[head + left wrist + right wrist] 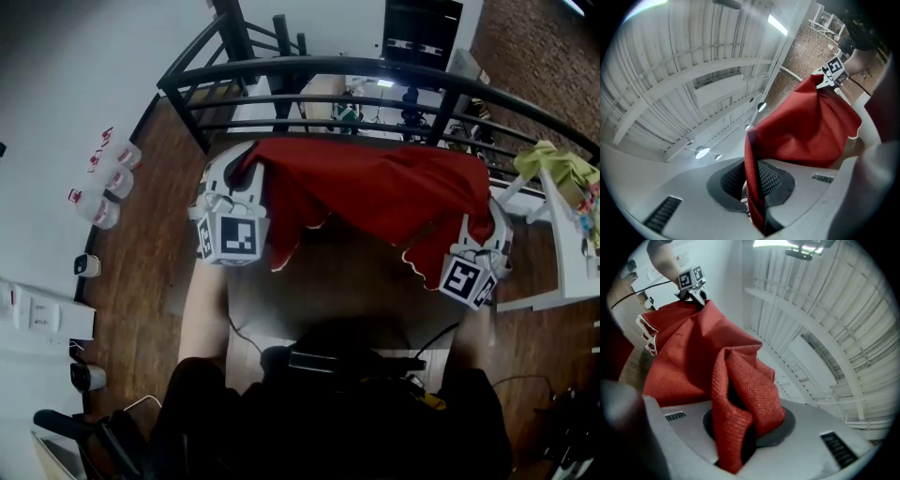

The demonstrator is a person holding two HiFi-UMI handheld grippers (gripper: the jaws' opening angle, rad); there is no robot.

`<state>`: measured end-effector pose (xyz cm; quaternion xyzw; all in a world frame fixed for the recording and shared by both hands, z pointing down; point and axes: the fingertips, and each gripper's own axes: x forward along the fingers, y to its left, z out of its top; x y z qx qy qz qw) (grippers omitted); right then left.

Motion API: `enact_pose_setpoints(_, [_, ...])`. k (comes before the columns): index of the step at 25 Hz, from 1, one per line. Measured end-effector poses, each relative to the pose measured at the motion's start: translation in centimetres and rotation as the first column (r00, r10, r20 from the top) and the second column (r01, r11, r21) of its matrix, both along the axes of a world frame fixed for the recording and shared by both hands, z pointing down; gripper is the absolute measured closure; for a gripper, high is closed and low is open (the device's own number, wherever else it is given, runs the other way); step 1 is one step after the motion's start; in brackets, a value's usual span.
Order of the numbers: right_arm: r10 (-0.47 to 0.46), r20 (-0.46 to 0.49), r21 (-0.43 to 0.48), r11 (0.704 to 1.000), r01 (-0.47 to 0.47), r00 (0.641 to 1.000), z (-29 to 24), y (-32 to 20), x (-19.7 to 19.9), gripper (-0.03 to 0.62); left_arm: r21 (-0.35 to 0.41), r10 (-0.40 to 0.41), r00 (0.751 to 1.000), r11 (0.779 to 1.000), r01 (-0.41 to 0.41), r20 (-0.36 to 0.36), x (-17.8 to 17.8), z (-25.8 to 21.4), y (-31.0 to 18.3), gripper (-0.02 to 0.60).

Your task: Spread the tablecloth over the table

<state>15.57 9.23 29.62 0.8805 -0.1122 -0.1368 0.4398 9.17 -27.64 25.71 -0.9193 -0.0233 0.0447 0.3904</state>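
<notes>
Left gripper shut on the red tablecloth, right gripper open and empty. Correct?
Not quite: the right gripper is also shut on the red tablecloth, fabric bunched between its jaws in the right gripper view. The left gripper grips it as stated.

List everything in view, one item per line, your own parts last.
tablecloth: one, red, stretched between both claws above the table
table: one, brown wood, under the tablecloth
railing: one, black, beyond the table
jugs: about three, white with red labels, on the floor at left
side table: one, white, at right
cloth: one, yellow-green, on the side table
left claw: one, grey, shut on the tablecloth
right claw: one, grey, shut on the tablecloth
</notes>
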Motion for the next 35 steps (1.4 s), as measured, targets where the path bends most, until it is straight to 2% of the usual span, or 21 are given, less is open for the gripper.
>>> enact_pose_setpoints(5, [-0.022,-0.050,-0.038,0.999,0.020,0.999,-0.9,-1.0,-0.1,0.536,0.085,0.019,0.999,0.996,-0.017,-0.027,-0.2,-2.5,-0.6,0.561])
enact_pose_setpoints(7, [-0.031,-0.063,-0.041,0.999,0.029,0.998,-2.1,-1.9,1.1,0.536,0.083,0.025,0.999,0.996,-0.023,-0.028,0.7,-3.2,-1.5,0.561])
enact_pose_setpoints(10, [-0.038,-0.064,-0.034,0.999,0.036,0.997,-3.7,-3.1,3.5,0.536,0.042,0.042,0.999,0.998,-0.042,-0.013,2.5,-3.0,-2.8,0.561])
enact_pose_setpoints(12, [-0.030,-0.047,-0.045,0.999,0.028,0.998,-3.3,-3.6,4.7,0.536,0.017,0.047,0.999,0.999,-0.047,0.009,3.6,-1.5,-3.4,0.561])
enact_pose_setpoints(14, [-0.015,-0.005,-0.072,0.997,0.014,1.000,-1.1,-4.0,6.0,0.536,0.022,0.036,0.998,0.999,-0.037,0.043,4.9,0.9,-3.7,0.561])
enact_pose_setpoints(17, [0.000,0.132,-0.087,0.996,0.011,0.991,4.7,-4.9,8.1,0.536,0.005,0.033,0.986,0.999,-0.035,0.164,7.3,7.1,-4.4,0.561])
enact_pose_setpoints(19, [0.004,0.285,-0.063,0.998,0.015,0.958,9.6,-5.5,9.4,0.536,-0.067,0.062,0.954,0.997,-0.045,0.292,8.7,12.2,-4.9,0.561])
enact_pose_setpoints(21, [0.013,0.437,-0.052,0.999,0.011,0.899,15.3,-5.5,10.3,0.536,-0.140,0.096,0.911,0.989,-0.042,0.402,9.7,16.8,-5.4,0.561])
enact_pose_setpoints(22, [0.017,0.488,-0.053,0.999,0.010,0.873,17.5,-5.5,10.7,0.536,-0.161,0.103,0.895,0.986,-0.035,0.435,10.2,18.6,-5.6,0.561])
enact_pose_setpoints(25, [0.024,0.562,-0.079,0.997,0.025,0.827,21.3,-6.2,11.7,0.536,-0.198,0.101,0.862,0.980,-0.001,0.497,11.4,23.0,-6.2,0.561])
enact_pose_setpoints(31, [0.051,0.680,-0.091,0.996,0.015,0.731,27.8,-7.6,14.3,0.536,-0.243,0.108,0.780,0.968,0.058,0.617,13.1,30.7,-7.6,0.563])
enact_pose_setpoints(33, [0.060,0.712,-0.112,0.993,0.029,0.700,29.7,-8.9,14.9,0.536,-0.262,0.109,0.739,0.960,0.094,0.665,13.2,33.7,-8.2,0.565])
enact_pose_setpoints(35, [0.094,0.738,-0.151,0.988,0.027,0.669,32.3,-9.6,15.1,0.536,-0.260,0.109,0.681,0.958,0.123,0.724,12.8,36.9,-8.5,0.565])
